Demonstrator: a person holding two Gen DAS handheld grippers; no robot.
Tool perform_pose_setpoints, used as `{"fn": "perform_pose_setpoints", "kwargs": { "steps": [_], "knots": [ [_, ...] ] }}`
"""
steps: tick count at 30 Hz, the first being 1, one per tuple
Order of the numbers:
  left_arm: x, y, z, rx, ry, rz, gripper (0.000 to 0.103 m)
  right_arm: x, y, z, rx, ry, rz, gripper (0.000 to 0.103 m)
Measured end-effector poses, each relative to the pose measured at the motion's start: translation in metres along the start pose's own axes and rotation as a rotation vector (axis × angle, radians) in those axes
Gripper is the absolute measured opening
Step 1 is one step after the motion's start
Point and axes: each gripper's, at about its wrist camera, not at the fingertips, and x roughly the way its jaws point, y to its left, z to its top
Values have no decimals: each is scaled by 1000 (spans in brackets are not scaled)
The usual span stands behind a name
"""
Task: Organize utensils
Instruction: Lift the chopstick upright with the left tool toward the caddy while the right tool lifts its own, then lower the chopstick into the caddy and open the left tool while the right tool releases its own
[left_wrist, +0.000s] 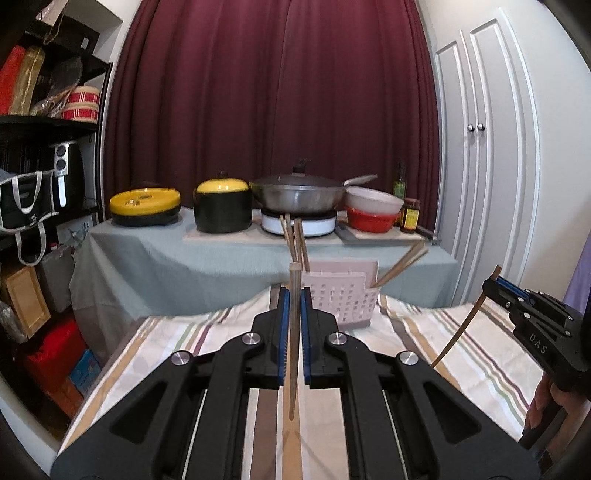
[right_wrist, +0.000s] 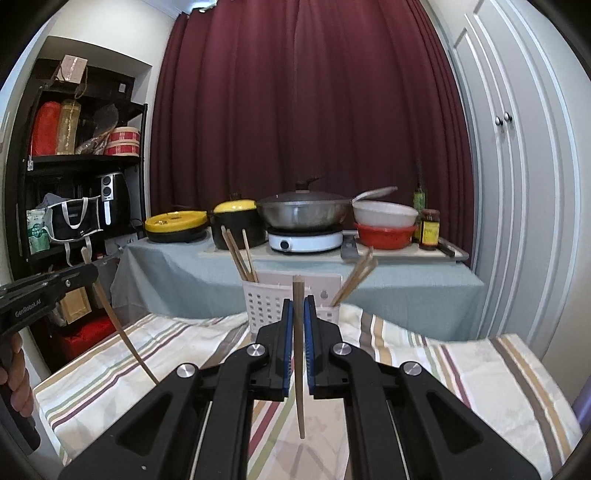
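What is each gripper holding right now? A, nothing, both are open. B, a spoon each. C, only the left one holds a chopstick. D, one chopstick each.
D: the left gripper is shut on a chopstick, and the right gripper is shut on a second chopstick, both short of the white basket that already holds other chopsticks.

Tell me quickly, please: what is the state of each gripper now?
Left gripper: closed, holding one wooden chopstick upright.
Right gripper: closed, holding another wooden chopstick upright.
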Motion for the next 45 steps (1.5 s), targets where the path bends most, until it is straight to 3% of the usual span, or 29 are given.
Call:
{"fn": "perform_pose_setpoints", "kwargs": {
  "steps": [11, 21, 26, 34, 45],
  "knots": [
    [20, -13, 58, 33, -133, -39, 6, 16, -8, 53, -23, -128, 3, 7],
    [65, -22, 122, 20, -239, -77, 6, 53, -14, 93, -47, -220, 4, 7],
    [95, -28, 142, 8, -257, -86, 6, 73, -17, 104, -50, -242, 2, 7],
    [144, -31, 142, 8, -248, -71, 6, 110, -27, 102, -33, -239, -2, 7],
    [199, -22, 104, -20, -153, -54, 6, 160, -26, 69, -17, -148, 3, 7]
  ]
}}
